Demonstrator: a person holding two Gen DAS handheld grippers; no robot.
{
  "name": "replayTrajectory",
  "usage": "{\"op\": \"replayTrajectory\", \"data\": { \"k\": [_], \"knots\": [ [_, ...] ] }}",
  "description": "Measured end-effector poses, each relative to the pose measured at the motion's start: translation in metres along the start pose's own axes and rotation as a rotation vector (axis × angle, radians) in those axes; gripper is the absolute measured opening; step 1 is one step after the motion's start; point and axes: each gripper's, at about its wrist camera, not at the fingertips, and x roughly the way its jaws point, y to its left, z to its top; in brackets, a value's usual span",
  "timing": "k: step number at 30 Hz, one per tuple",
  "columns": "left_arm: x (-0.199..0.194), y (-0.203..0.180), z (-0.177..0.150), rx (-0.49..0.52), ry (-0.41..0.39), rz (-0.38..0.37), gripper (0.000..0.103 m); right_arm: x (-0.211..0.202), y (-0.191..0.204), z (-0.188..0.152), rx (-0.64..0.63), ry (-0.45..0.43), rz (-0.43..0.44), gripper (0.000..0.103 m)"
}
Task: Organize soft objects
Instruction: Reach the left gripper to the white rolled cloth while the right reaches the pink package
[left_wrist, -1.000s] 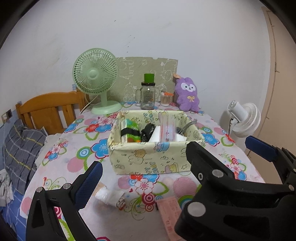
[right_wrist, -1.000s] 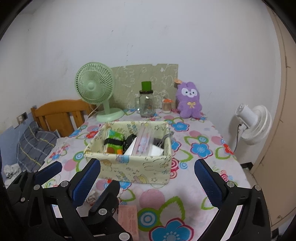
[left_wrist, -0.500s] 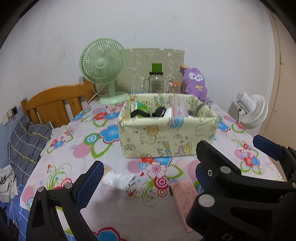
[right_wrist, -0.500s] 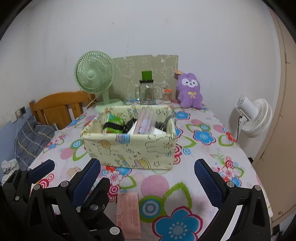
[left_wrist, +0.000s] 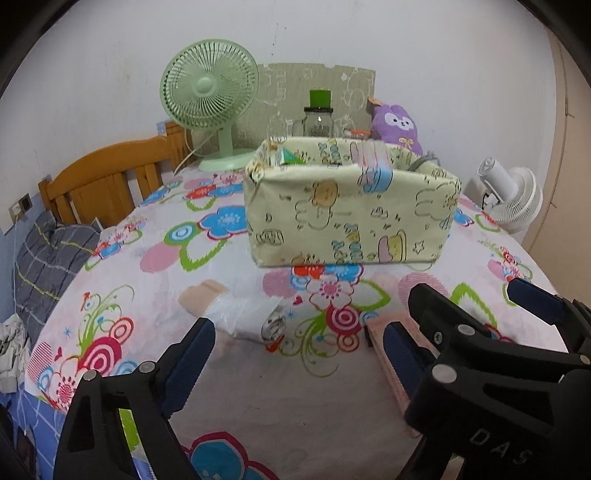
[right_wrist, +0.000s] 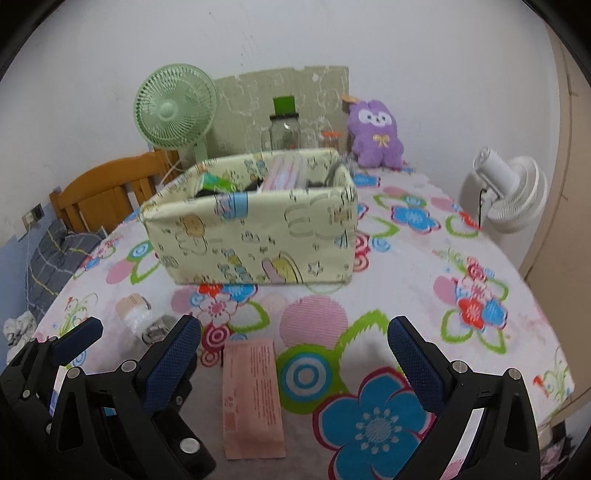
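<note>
Both the left gripper and right gripper are spread wide and empty. The flat pink packet lies near the table's front edge and could skid off; behind it, the crinkly wrapped bundle, then the fabric box at mid-table.

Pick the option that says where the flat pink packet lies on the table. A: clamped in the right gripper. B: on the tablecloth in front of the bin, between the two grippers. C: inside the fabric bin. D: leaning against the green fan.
B: the pink packet lies flat on the tablecloth before the fabric bin, and the open right gripper holds nothing.
</note>
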Motion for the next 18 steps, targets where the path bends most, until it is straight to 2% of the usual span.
{"op": "replayTrajectory", "data": {
  "k": [15, 18],
  "knots": [
    [0.013, 0.008, -0.02, -0.009, 0.048, 0.015, 0.089, 0.02, 0.009, -0.019, -0.016, 0.069, 0.01, 0.093],
    [0.018, 0.008, -0.023, -0.007, 0.072, 0.02, 0.087, 0.025, 0.014, -0.022, -0.036, 0.094, 0.004, 0.085]
  ]
}}
